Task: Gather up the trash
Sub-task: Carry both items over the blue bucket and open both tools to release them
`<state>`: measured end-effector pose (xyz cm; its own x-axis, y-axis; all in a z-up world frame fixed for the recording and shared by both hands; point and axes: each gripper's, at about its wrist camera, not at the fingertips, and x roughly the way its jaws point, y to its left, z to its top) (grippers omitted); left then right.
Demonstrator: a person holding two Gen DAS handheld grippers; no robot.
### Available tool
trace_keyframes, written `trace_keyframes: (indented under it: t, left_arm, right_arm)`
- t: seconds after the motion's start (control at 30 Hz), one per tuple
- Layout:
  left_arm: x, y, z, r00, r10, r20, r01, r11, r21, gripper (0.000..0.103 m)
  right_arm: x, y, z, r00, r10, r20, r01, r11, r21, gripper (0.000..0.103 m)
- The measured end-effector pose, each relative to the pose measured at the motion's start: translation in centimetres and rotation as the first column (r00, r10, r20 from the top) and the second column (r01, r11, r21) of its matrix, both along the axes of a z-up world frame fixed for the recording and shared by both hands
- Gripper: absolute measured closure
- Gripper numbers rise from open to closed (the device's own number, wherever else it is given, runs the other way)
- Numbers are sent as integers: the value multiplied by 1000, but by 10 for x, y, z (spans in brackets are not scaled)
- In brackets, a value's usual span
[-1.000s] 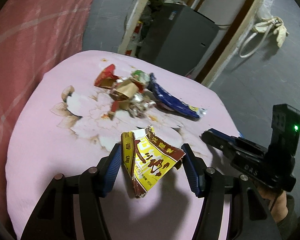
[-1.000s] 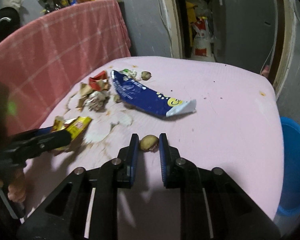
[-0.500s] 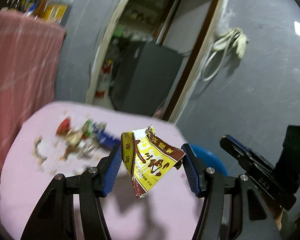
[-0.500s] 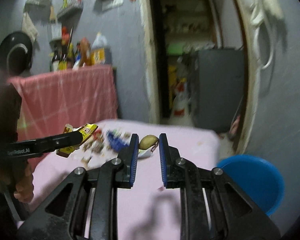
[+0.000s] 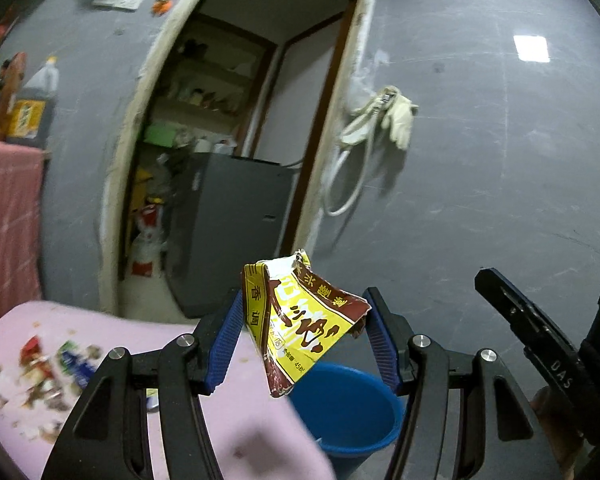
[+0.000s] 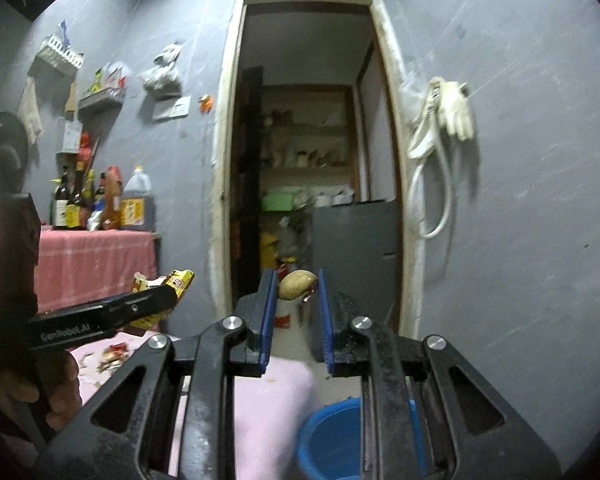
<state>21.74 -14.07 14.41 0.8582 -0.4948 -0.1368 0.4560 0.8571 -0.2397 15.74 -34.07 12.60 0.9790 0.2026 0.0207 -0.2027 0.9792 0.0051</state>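
My left gripper [image 5: 302,316] is shut on a crumpled yellow and brown snack wrapper [image 5: 300,320], held in the air above the table's right end. Below it stands a blue bucket [image 5: 342,408] on the floor. My right gripper [image 6: 298,286] is shut on a small tan peel scrap [image 6: 297,284] at its fingertips, lifted and pointing level at the doorway. The blue bucket [image 6: 332,436] shows low between its arms. More wrappers [image 5: 52,364] lie blurred on the pink table [image 5: 240,432]. The left gripper [image 6: 152,304] with its wrapper [image 6: 172,280] shows at the left of the right wrist view.
A doorway [image 6: 308,160] with a grey cabinet [image 5: 236,228] lies ahead. Gloves and a hose [image 6: 440,132] hang on the grey wall. Bottles [image 6: 100,200] stand on a red-clothed counter [image 6: 92,264]. A hand [image 6: 32,392] holds the left gripper. The right gripper's body [image 5: 540,340] is at right.
Both grippers rose from the table with their pieces and swung right toward the doorway and wall. The table dropped low in view and the blue bucket came under them.
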Motion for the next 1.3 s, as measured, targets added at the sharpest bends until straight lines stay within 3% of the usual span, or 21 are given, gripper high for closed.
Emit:
trace_keyframes:
  t: [0.23, 0.43, 0.57, 0.77, 1.03, 1.17, 1.3]
  left_arm:
    - [32, -52, -8, 997, -66, -33, 67, 997, 34, 49]
    - [70, -79, -35, 977, -99, -191, 109, 993, 44, 49]
    - [93, -95, -55, 946, -102, -309, 127, 990, 62, 49]
    - [127, -115, -84, 878, -112, -465, 154, 987, 53, 48]
    - [159, -120, -115, 804, -98, -587, 140, 990, 26, 48]
    - [166, -119, -123, 782, -96, -616, 145, 989, 30, 47]
    - [165, -121, -124, 782, -89, -617, 148, 988, 45, 46]
  right_arm:
    - [12, -40, -11, 997, -79, -26, 79, 997, 15, 83]
    - [36, -72, -45, 982, -98, -162, 114, 989, 91, 83]
    - [51, -86, -70, 962, -111, -249, 142, 983, 112, 82]
    - [69, -101, -102, 925, -110, -364, 170, 976, 136, 82]
    - [88, -111, -135, 874, -91, -478, 190, 968, 163, 81]
    - [95, -116, -145, 855, -82, -512, 199, 963, 179, 80]
    - [99, -118, -150, 845, -76, -530, 205, 960, 189, 79]
